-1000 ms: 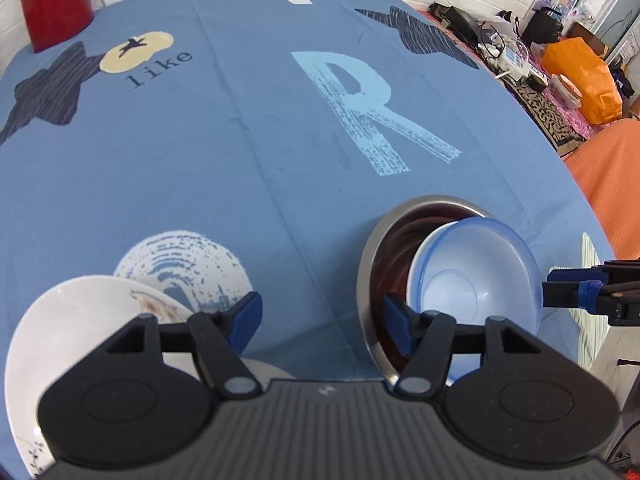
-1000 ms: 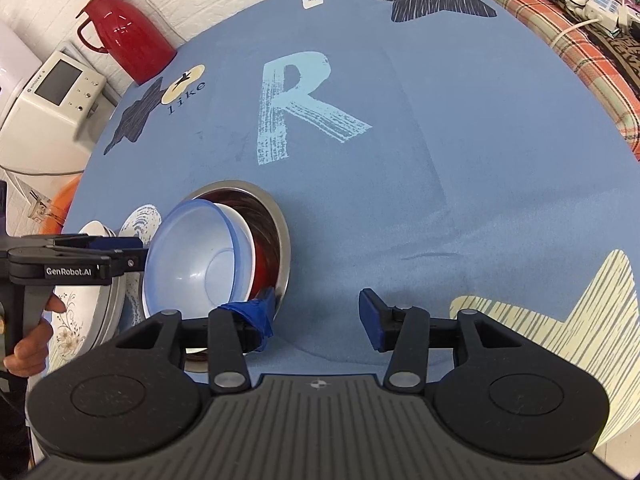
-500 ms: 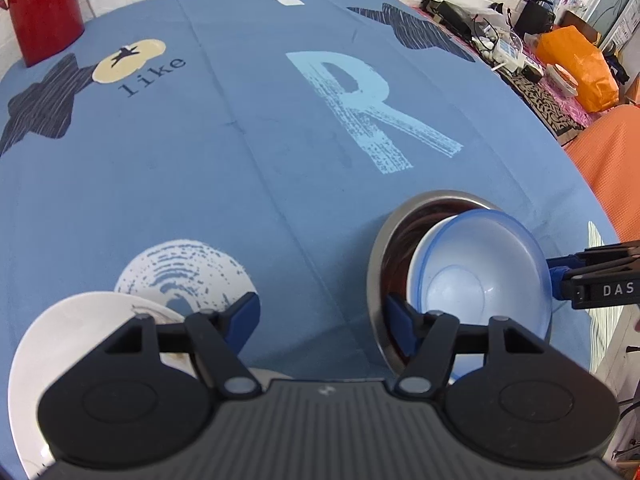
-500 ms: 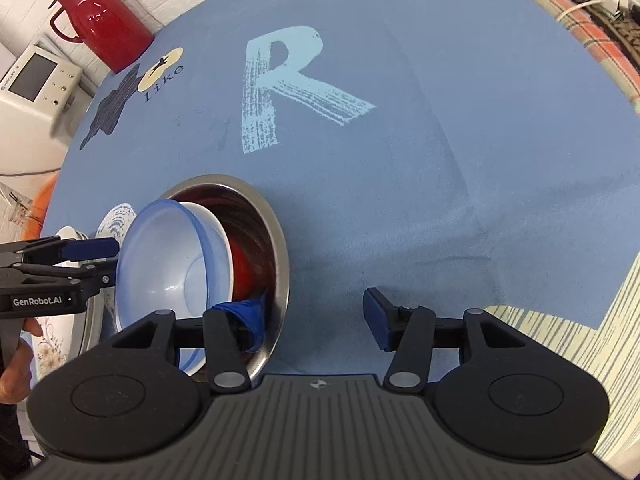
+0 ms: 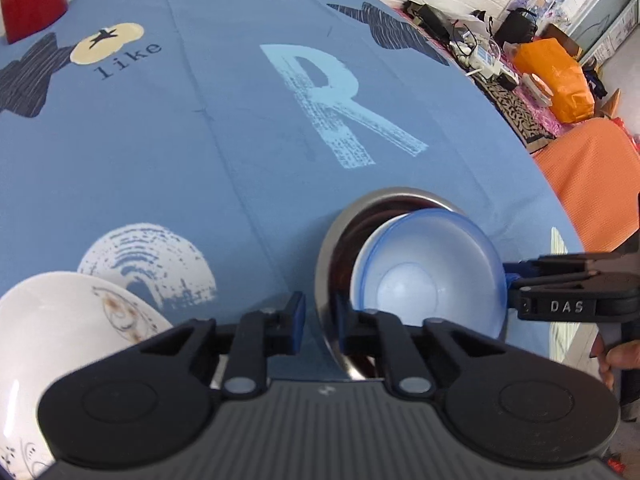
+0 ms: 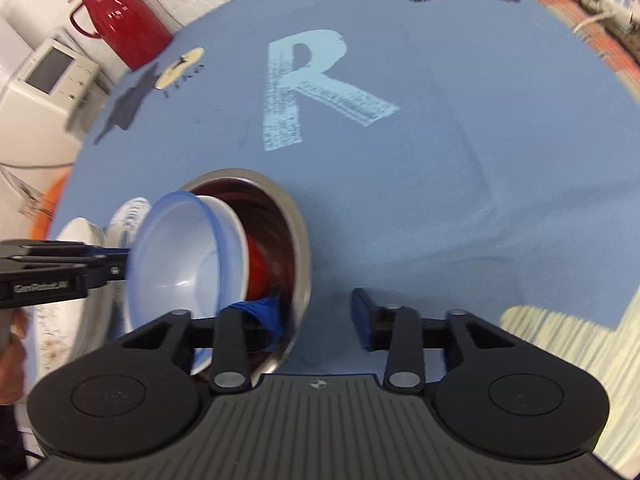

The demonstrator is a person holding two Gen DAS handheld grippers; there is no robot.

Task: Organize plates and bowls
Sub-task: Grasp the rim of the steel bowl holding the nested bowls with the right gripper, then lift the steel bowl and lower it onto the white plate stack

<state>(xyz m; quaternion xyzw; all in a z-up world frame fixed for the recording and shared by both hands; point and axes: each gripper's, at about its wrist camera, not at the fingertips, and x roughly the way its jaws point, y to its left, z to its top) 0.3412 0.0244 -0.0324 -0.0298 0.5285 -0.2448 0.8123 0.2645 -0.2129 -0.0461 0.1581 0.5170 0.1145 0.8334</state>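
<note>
Since a second ago the left gripper (image 5: 318, 322) has closed on the steel bowl's (image 5: 336, 236) near rim, blue bowl (image 5: 432, 276) nested inside; the right gripper (image 6: 316, 316), open, straddles the opposite rim and should close before lifting.

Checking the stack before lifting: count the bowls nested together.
4, nested: steel bowl outermost, then red bowl, white bowl, and blue bowl on top. Others could be hidden between them.

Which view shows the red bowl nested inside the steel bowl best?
The right wrist view: the glossy red bowl shows clearly between the white bowl and the round steel bowl. The left wrist view shows only a dark reddish sliver.
</note>
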